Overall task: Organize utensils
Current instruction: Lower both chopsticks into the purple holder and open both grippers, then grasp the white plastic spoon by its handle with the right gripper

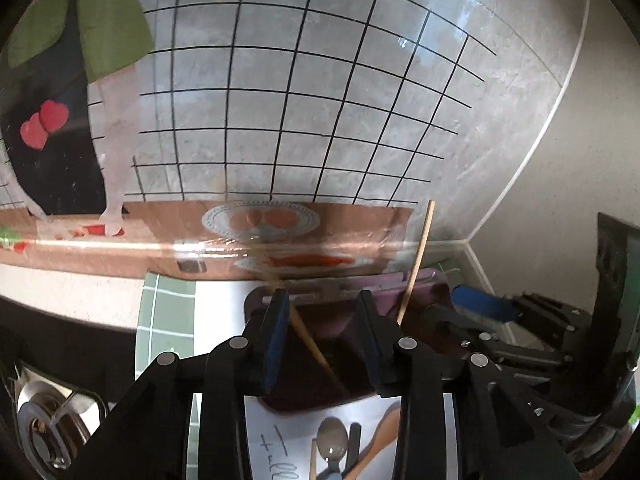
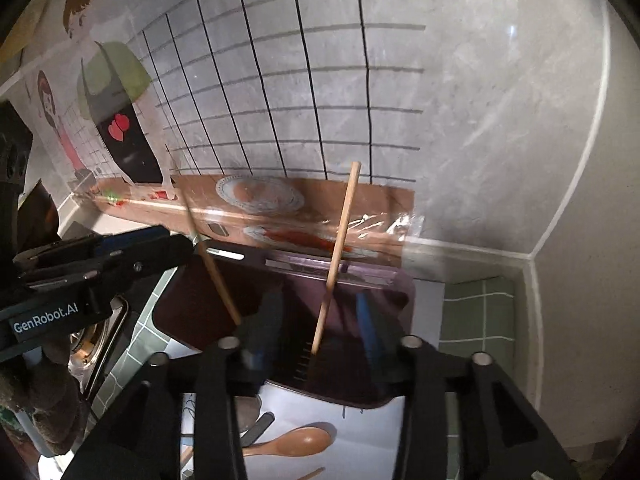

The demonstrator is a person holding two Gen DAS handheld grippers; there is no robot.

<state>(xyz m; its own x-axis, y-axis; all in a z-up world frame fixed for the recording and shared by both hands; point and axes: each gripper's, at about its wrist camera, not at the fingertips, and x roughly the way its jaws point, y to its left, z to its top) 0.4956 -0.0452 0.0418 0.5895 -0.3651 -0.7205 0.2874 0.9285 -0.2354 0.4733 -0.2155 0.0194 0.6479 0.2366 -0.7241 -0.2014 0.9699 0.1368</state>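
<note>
My left gripper (image 1: 323, 300) hangs open over a dark maroon utensil holder (image 1: 428, 292). A wooden chopstick (image 1: 312, 344) slants between its jaws, close to the left pad (image 1: 276, 332) but not pinched. A second chopstick (image 1: 416, 264) leans in the holder to the right. In the right wrist view, my right gripper (image 2: 318, 304) is open around that second chopstick (image 2: 340, 240), which stands tilted in the holder (image 2: 188, 300) clear of both pads. The first chopstick (image 2: 212, 268) leans at the left, below the left gripper (image 2: 120, 248).
White paper (image 1: 280, 432) in front of the holder carries a metal spoon (image 1: 332, 440), a wooden spoon (image 2: 296, 440) and a dark handle. A sink drain (image 1: 40, 432) lies lower left. Green tiled mat (image 2: 476, 312) borders the holder. A decorated tiled wall rises close behind.
</note>
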